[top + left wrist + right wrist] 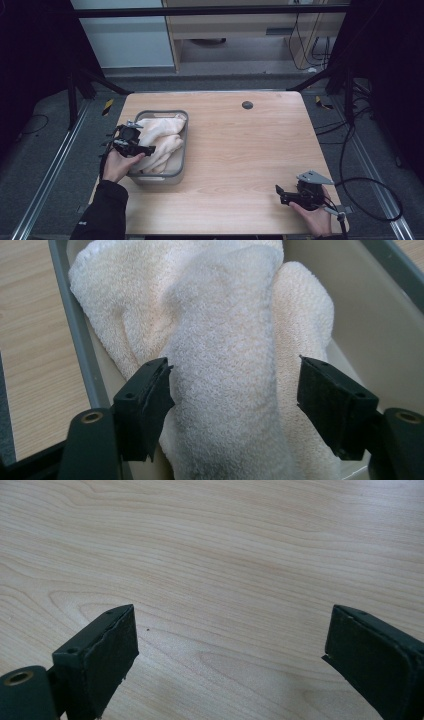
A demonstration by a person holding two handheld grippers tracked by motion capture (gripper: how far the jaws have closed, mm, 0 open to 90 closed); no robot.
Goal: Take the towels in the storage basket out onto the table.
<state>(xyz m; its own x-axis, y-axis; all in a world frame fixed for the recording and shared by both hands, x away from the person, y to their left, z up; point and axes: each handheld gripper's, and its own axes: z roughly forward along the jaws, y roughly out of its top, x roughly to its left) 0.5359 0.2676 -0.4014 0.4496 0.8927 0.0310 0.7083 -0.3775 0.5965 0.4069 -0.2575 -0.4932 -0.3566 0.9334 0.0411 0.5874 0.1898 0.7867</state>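
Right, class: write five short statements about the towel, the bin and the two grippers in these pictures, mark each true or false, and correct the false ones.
1. The cream towel lies inside the grey bin. True.
2. The left gripper is shut on the towel. False: its jaws stand open on either side of a towel fold.
3. The right gripper is open above the bare wooden table. True.
4. The bin stands at the table's right side. False: it stands at the left side.
5. The right gripper holds a second towel. False: it holds nothing.
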